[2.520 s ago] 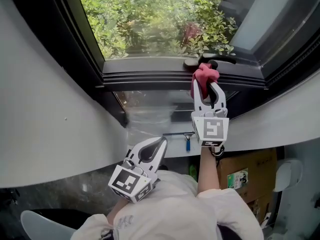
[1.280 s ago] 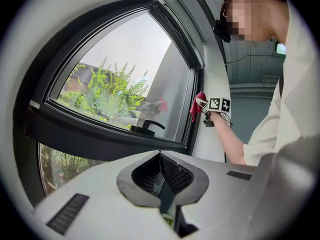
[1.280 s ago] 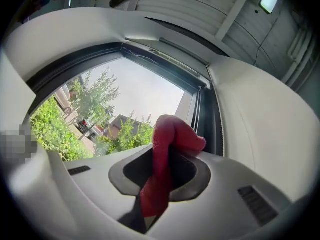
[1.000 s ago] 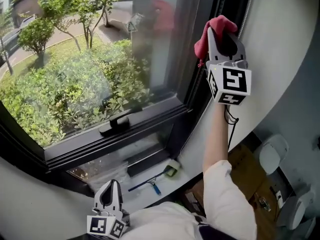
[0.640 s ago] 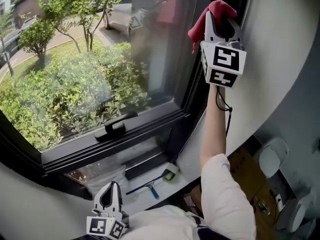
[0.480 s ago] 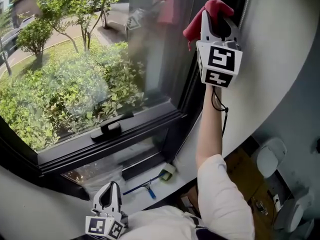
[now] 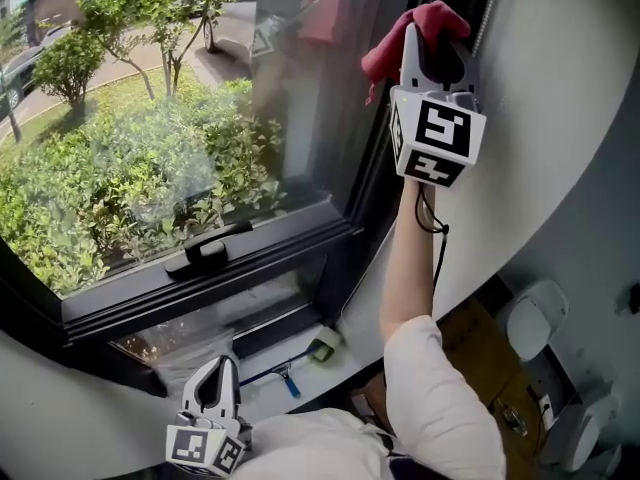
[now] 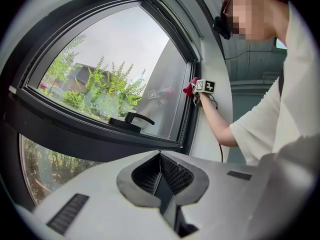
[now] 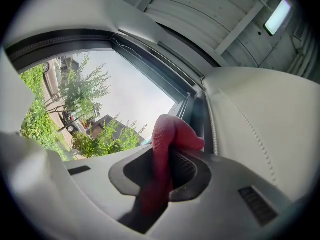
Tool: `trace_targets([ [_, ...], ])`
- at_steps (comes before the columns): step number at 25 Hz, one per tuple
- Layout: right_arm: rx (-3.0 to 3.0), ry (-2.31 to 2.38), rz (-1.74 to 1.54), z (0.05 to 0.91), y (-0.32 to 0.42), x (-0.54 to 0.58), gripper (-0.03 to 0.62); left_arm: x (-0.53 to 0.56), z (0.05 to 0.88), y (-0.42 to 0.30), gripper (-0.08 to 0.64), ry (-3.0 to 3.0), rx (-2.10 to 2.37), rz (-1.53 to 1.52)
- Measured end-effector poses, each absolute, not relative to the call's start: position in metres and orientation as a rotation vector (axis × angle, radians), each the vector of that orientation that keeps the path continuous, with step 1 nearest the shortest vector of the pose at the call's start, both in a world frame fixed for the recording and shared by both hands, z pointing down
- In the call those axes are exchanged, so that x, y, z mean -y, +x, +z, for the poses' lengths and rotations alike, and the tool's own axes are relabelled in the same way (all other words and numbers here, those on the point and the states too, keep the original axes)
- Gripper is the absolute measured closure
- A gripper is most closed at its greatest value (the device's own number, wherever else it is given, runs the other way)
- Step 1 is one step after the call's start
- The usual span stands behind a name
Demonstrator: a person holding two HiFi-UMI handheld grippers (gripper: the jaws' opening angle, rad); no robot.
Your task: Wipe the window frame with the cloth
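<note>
Jaws on our left gripper (image 7: 221,365) meet with nothing between them, low below the window. Further right, the window handle (image 7: 205,253) lies along the lower rail of the dark window frame (image 7: 372,168). Rightmost, we hold our right gripper (image 7: 436,38) raised, clamped on the red cloth (image 7: 438,14). The cloth's long axis runs along the jaws. Its bunched end points up past the tips, at the frame's right upright.

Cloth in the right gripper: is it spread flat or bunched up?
Bunched up. The cloth is a crumpled lump squeezed between the jaws of the right gripper, bulging past their tips.
</note>
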State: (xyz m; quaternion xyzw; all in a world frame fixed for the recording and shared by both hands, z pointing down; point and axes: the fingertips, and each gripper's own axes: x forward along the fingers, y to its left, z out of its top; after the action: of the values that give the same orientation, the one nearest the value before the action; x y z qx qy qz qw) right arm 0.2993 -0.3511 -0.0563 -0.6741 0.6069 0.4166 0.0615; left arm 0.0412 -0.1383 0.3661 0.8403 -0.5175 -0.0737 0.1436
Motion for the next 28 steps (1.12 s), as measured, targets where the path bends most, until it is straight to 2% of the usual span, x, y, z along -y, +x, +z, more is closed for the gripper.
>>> trace_targets([
  [28,-1.878,-2.053,1.153,-0.009,0.306,0.350,0.508,0.136,0.366,0.053,0.549,2.458,1.442,-0.191],
])
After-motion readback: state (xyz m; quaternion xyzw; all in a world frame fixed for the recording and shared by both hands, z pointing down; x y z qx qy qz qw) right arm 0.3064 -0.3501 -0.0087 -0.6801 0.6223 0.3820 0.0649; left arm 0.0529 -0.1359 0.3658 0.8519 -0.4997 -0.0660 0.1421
